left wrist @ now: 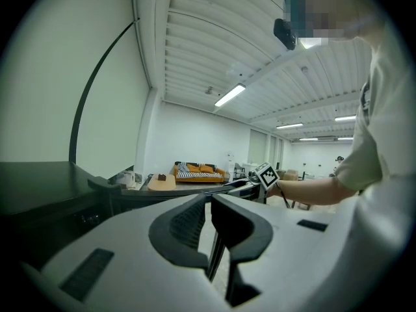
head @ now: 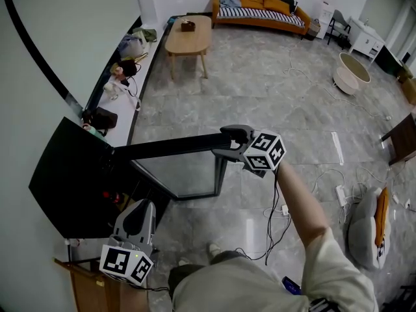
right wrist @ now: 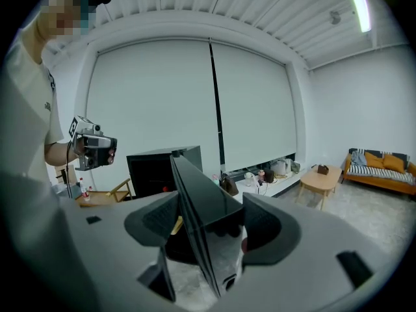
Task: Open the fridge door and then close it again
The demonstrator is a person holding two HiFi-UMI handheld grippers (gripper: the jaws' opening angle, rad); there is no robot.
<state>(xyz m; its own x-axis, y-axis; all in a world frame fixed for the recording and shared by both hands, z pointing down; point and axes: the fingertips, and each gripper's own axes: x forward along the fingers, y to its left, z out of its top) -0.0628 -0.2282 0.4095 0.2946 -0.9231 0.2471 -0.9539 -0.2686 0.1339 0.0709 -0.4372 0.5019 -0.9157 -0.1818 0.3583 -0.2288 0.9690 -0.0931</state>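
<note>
Black fridge (head: pixel 68 187) at the left wall, its door (head: pixel 170 147) swung wide into the room and seen edge-on from above. The door's free end lies between the jaws of the right gripper (head: pixel 229 142). The right gripper view shows them spread to either side of the thin edge, with a gap at each pad and no visible grip. The left gripper (head: pixel 138 208) hangs low beside the fridge, jaws almost together with nothing between them.

The opening half looks done, so swinging the door shut is probably next. To do this well, keep the edge centred between the pads and follow the door's arc round the hinge rather than pushing straight. Slow near the cabinet so the door seats without slamming. Keep the left gripper out of the closing gap.

Pale grey tiled floor (head: pixel 273 103), glossy. An orange sofa (head: pixel 260 13) stands at the far wall, with an oval wooden table (head: pixel 188 36) before it. A cluttered low ledge (head: pixel 127 77) runs along the left wall, and cables (head: pixel 328 174) trail over the tiles at right.
</note>
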